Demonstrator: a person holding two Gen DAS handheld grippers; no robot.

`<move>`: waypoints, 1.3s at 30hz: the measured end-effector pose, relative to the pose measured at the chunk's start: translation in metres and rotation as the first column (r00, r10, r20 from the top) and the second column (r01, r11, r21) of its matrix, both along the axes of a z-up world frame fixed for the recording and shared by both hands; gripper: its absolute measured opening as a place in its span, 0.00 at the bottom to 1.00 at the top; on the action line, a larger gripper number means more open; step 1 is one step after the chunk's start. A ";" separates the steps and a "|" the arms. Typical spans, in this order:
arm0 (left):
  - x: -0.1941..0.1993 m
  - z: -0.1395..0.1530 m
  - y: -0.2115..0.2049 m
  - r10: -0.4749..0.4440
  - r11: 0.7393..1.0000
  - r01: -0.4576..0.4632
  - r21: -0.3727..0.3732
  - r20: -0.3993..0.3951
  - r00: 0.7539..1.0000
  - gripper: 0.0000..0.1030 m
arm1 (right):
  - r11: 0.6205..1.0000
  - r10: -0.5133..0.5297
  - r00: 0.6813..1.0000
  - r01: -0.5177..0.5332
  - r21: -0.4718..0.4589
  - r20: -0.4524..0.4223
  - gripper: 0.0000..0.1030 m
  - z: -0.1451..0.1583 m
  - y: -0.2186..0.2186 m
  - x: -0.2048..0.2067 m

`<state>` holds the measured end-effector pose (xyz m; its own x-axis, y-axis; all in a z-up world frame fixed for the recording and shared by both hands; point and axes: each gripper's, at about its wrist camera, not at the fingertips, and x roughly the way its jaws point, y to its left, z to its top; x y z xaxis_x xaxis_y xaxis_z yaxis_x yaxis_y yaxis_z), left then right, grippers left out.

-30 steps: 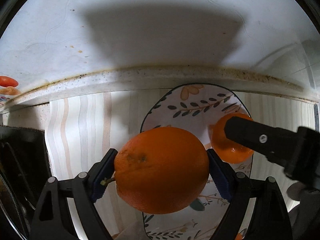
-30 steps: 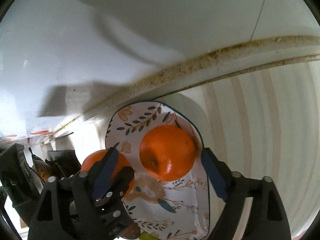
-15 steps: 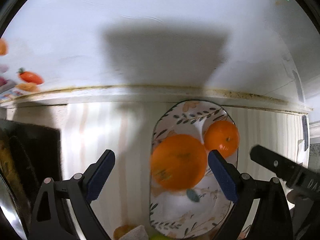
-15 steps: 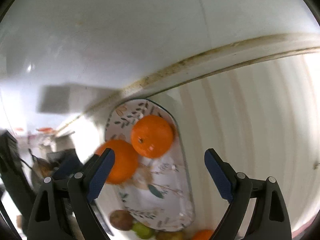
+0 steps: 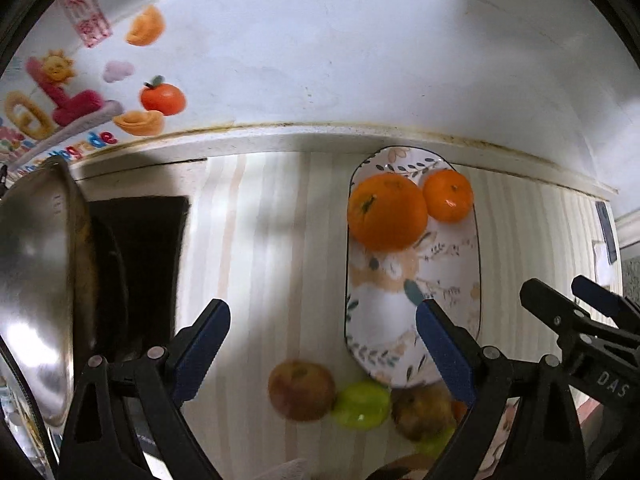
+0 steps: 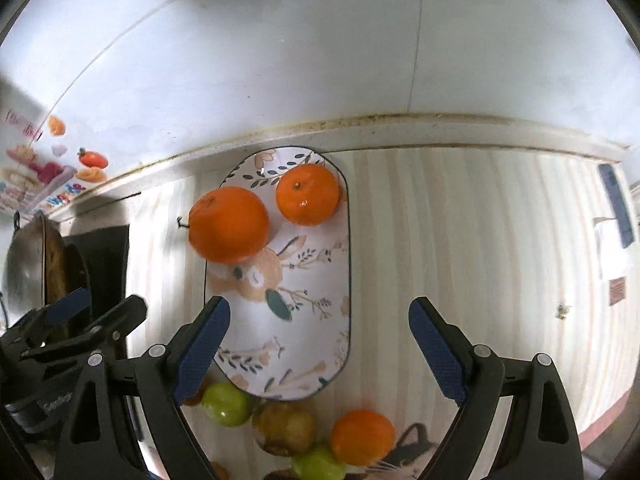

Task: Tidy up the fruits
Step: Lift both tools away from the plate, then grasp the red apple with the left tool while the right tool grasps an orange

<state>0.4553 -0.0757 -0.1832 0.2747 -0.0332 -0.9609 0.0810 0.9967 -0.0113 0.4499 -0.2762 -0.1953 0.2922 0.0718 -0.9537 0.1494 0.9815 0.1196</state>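
Right gripper, seen to the right of the left one: white letters "DAS", the rest cut off.
Left gripper, seen to the left of the right one: small pale lettering, too blurred to read.
Wall sticker, far left: coloured letters, roughly "ugarde", partly unclear.

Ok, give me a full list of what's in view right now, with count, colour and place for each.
plate: one, white with leaf and rabbit print, on the striped counter by the wall.
large orange: one, orange, far end of plate, left side.
small orange: one, orange, far end of plate, right side.
loose orange: one, orange, on counter at plate's near end.
green fruits: two, green, same cluster.
brownish fruit: one, between them.
reddish apple: one, left of cluster.
metal pan: one, silver, far left.
wall stickers: several, colourful.
left gripper: open, empty.
right gripper: open, empty.
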 end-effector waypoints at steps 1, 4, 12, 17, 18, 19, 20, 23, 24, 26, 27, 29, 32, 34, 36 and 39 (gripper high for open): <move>-0.004 0.006 0.000 0.001 1.000 -0.002 0.004 0.012 1.000 0.92 | 1.000 -0.001 1.000 0.001 -0.008 0.009 0.90 0.004 0.002 -0.006; -0.016 0.017 0.002 0.005 1.000 -0.004 -0.005 0.039 0.999 0.92 | 0.999 0.000 0.999 0.001 -0.034 0.042 0.90 0.020 0.010 -0.026; -0.059 0.055 0.011 -0.010 1.000 0.013 -0.021 0.110 0.994 0.92 | 0.999 0.011 0.992 -0.006 -0.042 0.122 0.90 0.065 0.028 -0.081; -0.082 0.073 0.014 -0.012 1.000 0.016 -0.021 0.155 0.988 0.92 | 0.999 0.003 0.987 0.003 -0.037 0.160 0.90 0.083 0.034 -0.109; -0.085 0.074 0.015 -0.011 1.000 0.015 -0.024 0.158 0.987 0.92 | 0.999 0.002 0.986 0.004 -0.031 0.164 0.90 0.087 0.034 -0.113; -0.088 0.077 0.016 -0.008 0.999 0.013 -0.031 0.161 0.987 0.92 | 1.000 0.000 0.986 0.004 -0.025 0.168 0.90 0.089 0.035 -0.117; -0.090 0.078 0.017 -0.008 0.999 0.014 -0.036 0.162 0.987 0.92 | 1.000 -0.005 0.985 0.008 -0.016 0.172 0.90 0.092 0.035 -0.121; -0.094 0.080 0.020 -0.004 0.999 0.013 -0.053 0.164 0.986 0.92 | 1.000 -0.012 0.984 0.011 0.005 0.179 0.90 0.095 0.036 -0.129; -0.094 0.079 0.021 -0.006 0.998 0.015 -0.056 0.160 0.987 0.92 | 1.000 -0.018 0.984 0.016 0.015 0.178 0.90 0.095 0.035 -0.131; -0.093 0.074 0.023 -0.004 0.998 0.013 -0.055 0.152 0.988 0.93 | 0.999 -0.034 0.985 0.028 0.037 0.170 0.90 0.092 0.031 -0.133; -0.091 0.068 0.024 -0.009 0.999 0.016 -0.051 0.140 0.990 0.93 | 0.998 -0.045 0.986 0.037 0.052 0.161 0.90 0.087 0.027 -0.132; -0.088 0.054 0.027 0.003 1.000 0.000 -0.021 0.131 0.991 0.93 | 0.994 -0.076 0.990 0.065 0.091 0.122 0.90 0.072 0.017 -0.132; -0.076 0.020 0.032 0.011 1.000 -0.012 0.018 0.076 0.997 0.95 | 0.986 -0.118 0.991 0.110 0.123 0.056 0.90 0.043 0.000 -0.128; -0.068 -0.004 0.037 0.020 0.999 -0.021 0.029 0.017 1.000 0.95 | 0.981 -0.146 0.989 0.143 0.129 0.008 0.90 0.018 -0.012 -0.126; -0.058 -0.033 0.042 0.024 1.000 -0.023 0.017 -0.059 0.998 0.95 | 0.974 -0.171 0.984 0.177 0.138 -0.058 0.90 -0.011 -0.023 -0.123; -0.047 -0.067 0.045 0.020 1.000 -0.020 0.001 -0.147 0.989 0.95 | 0.954 -0.203 0.969 0.228 0.193 -0.140 0.90 -0.051 -0.037 -0.124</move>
<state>0.4081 -0.0309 -0.2497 0.1310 -0.0299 -0.9909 0.0584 0.9980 -0.0224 0.3259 -0.3131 -0.2461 0.2095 0.2182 -0.9532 0.3800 0.8800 0.2850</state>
